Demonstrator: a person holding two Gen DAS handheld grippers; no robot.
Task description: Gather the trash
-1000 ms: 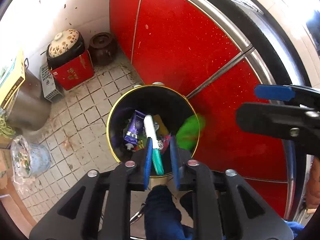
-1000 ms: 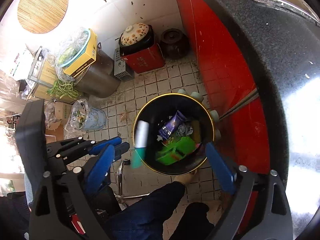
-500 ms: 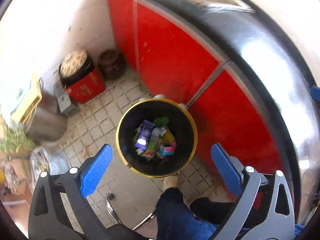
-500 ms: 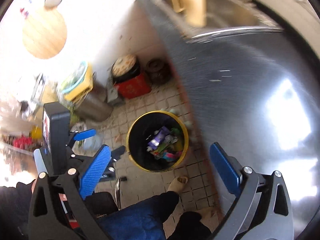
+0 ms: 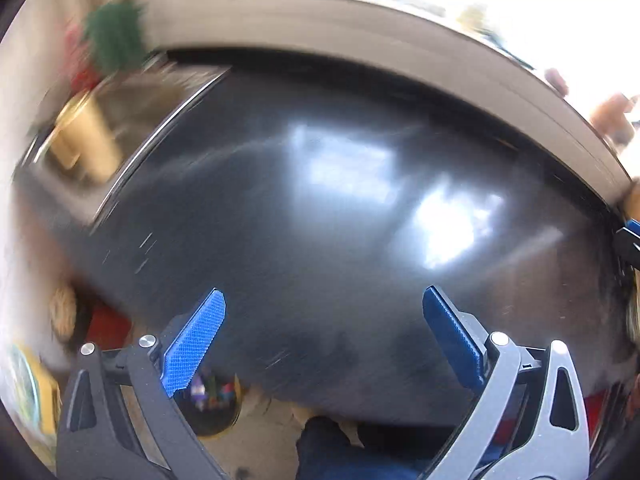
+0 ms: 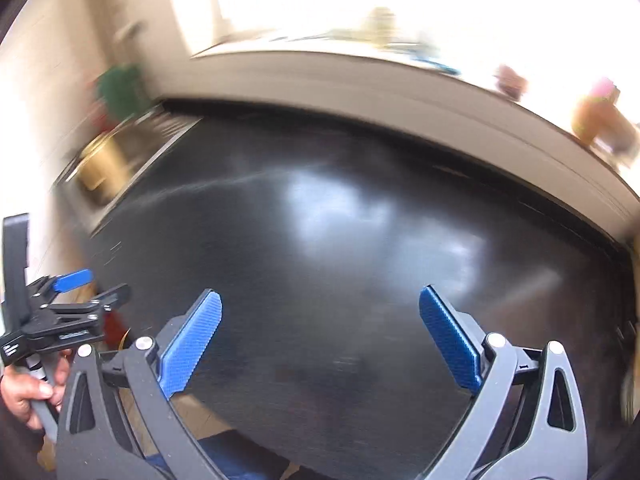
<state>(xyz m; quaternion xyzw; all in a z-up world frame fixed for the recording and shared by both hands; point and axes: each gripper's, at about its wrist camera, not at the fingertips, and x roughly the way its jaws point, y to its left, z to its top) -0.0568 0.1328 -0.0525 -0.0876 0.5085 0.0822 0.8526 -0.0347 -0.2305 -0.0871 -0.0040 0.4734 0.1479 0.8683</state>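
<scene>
I have my left gripper point(image 5: 324, 336) and right gripper point(image 6: 320, 332) spread wide and holding nothing, over the dark glossy countertop point(image 5: 320, 208). The trash bin point(image 5: 212, 408), holding blurred litter, sits on the floor at near left, below the counter's edge.

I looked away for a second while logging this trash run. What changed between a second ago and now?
The left gripper, which was shut on a white and green tube over the trash bin, let it go and now stands open and empty. Both cameras swung up from the bin to the dark countertop, so the bin shows only at the lower left. The right gripper stayed open and empty.
</scene>
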